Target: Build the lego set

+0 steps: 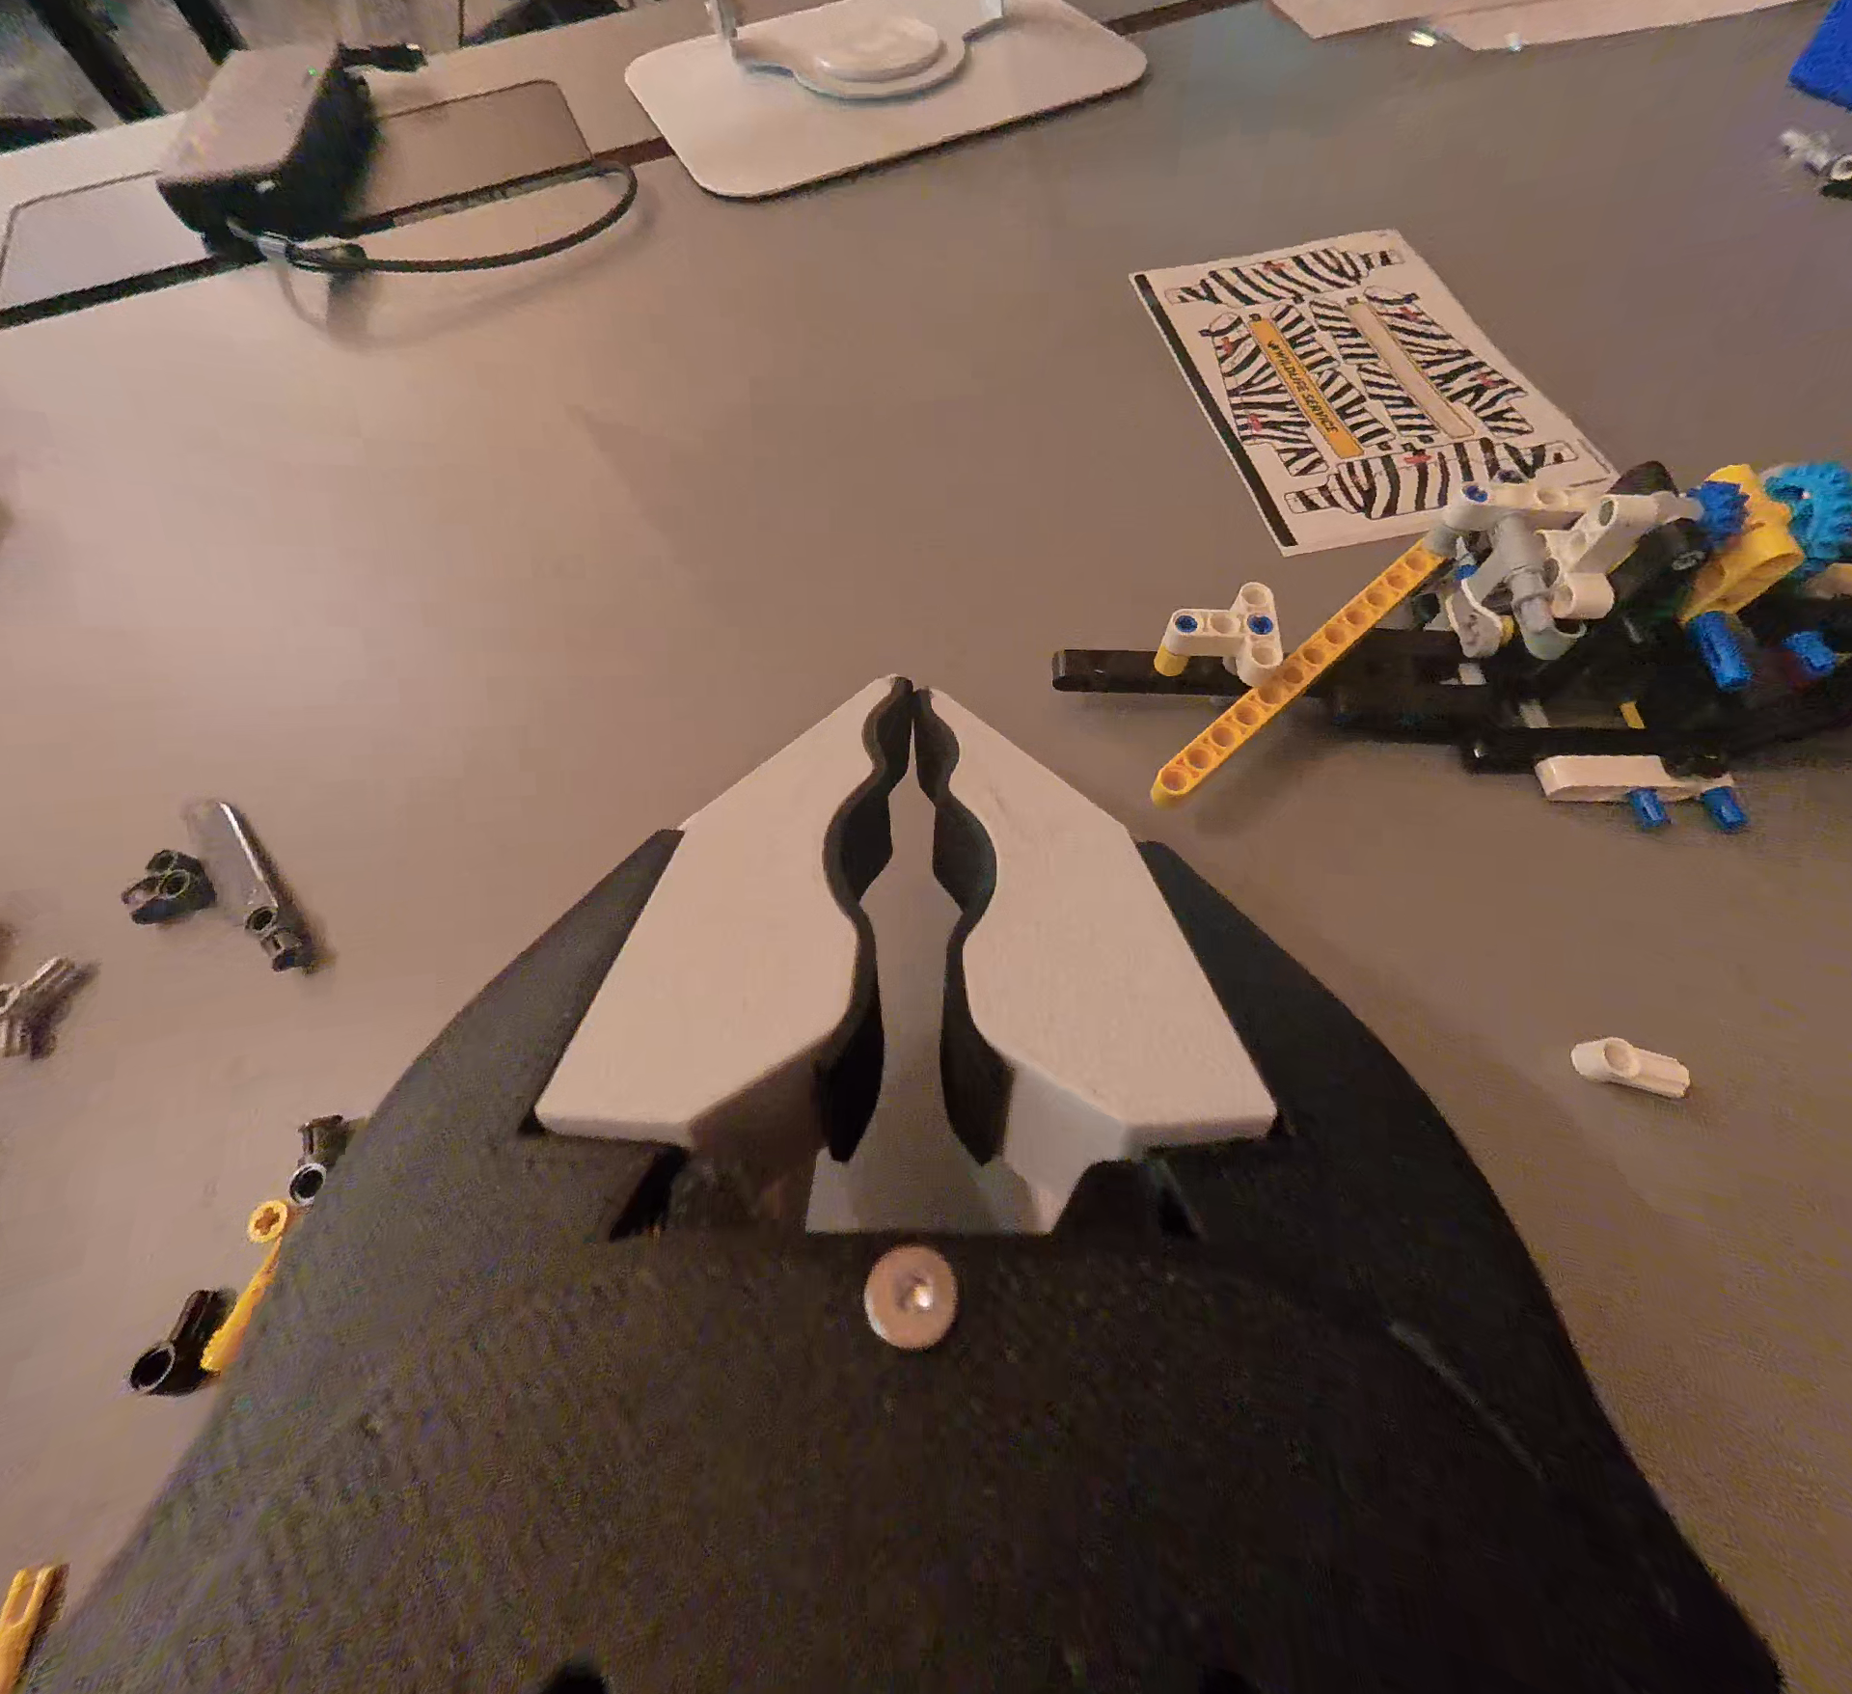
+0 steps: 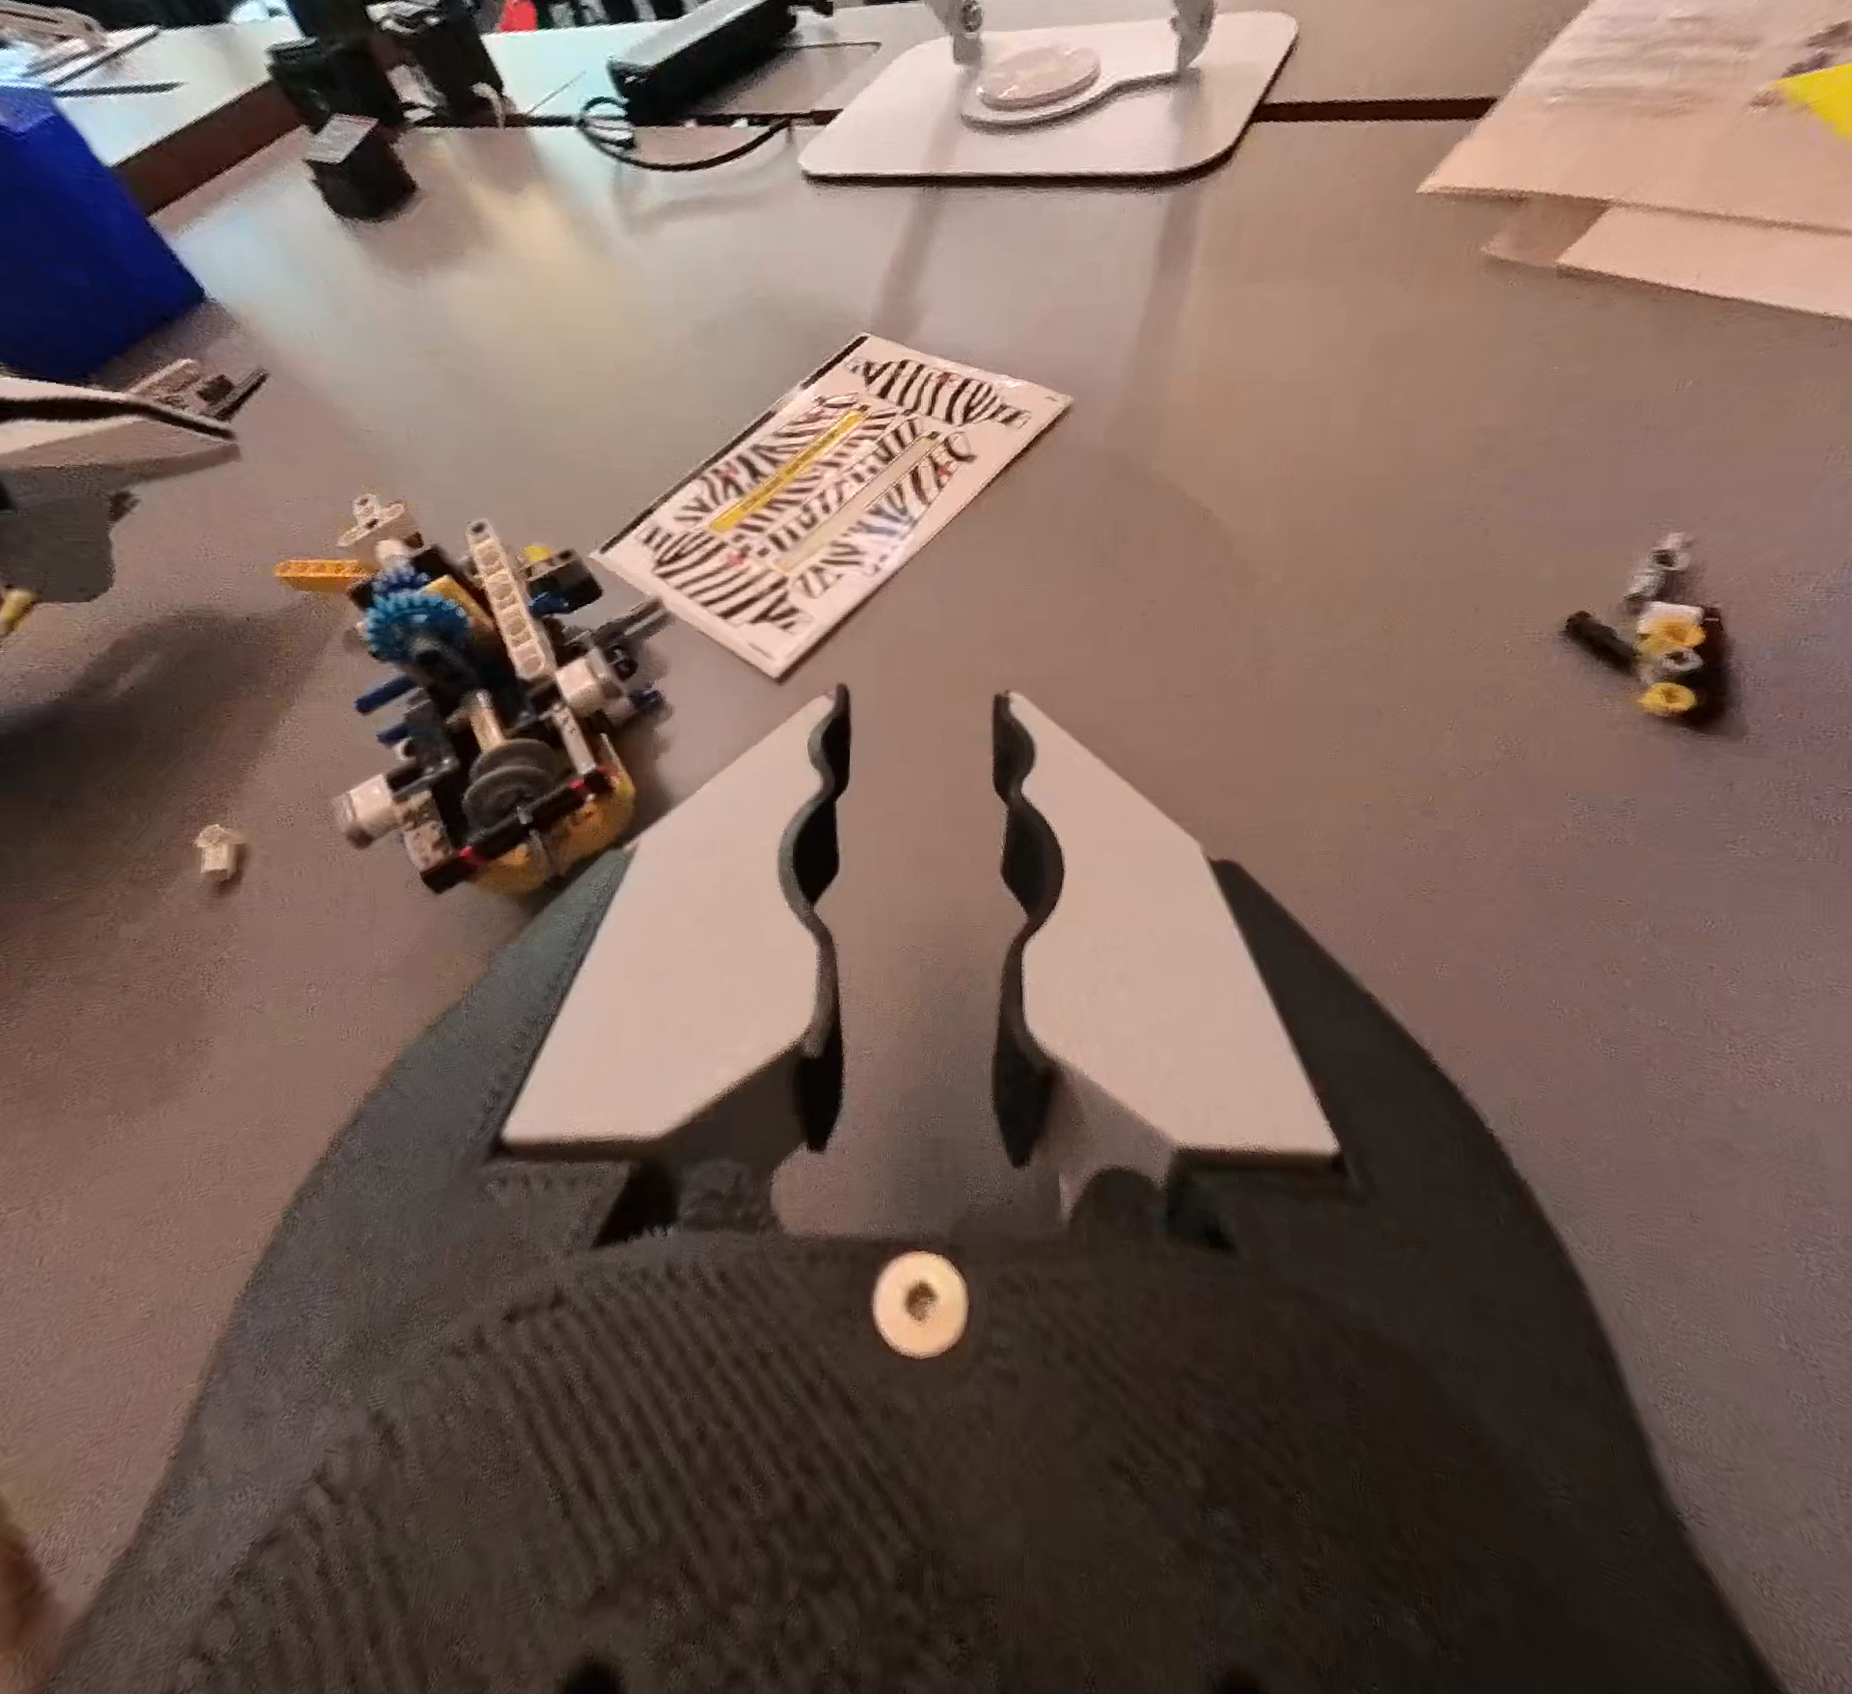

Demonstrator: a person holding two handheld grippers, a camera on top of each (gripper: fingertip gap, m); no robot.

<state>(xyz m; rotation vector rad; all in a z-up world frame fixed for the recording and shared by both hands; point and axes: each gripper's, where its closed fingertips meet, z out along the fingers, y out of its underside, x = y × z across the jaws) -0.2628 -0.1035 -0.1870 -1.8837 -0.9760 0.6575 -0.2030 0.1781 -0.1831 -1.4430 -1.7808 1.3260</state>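
Nearest the lens, the left gripper (image 1: 914, 694) is hovering over bare table (image 1: 601, 543) with its fingertips pressed together and nothing between them; the right gripper (image 2: 917, 704) is likewise hanging above the surface, jaws standing apart and empty.

Just beyond, loose parts are lying scattered: a white connector (image 1: 1629, 1067) to the left gripper's right, a grey tube with black connectors (image 1: 246, 884) to its left, and a small cluster of yellow and black pins (image 2: 1664, 654) off to the right gripper's right.

A little farther on, the half-built lego model (image 2: 481, 724) is sitting on the table, left of the right gripper and well clear of both tools (its long yellow beam (image 1: 1293, 674) is sticking out loosely towards the left gripper). The zebra-striped sticker sheet (image 2: 832, 523) is lying flat just behind it, and farther back a white lamp base (image 2: 1042, 92) is standing near the table's far edge.

The risks, as I judge them: the small pins are lying close together, so a wide grasp could be catching two or flicking one away; and pushing a part into the model one-handed could be sliding it, or knocking that protruding beam askew, unless the other gripper is bracing the frame.
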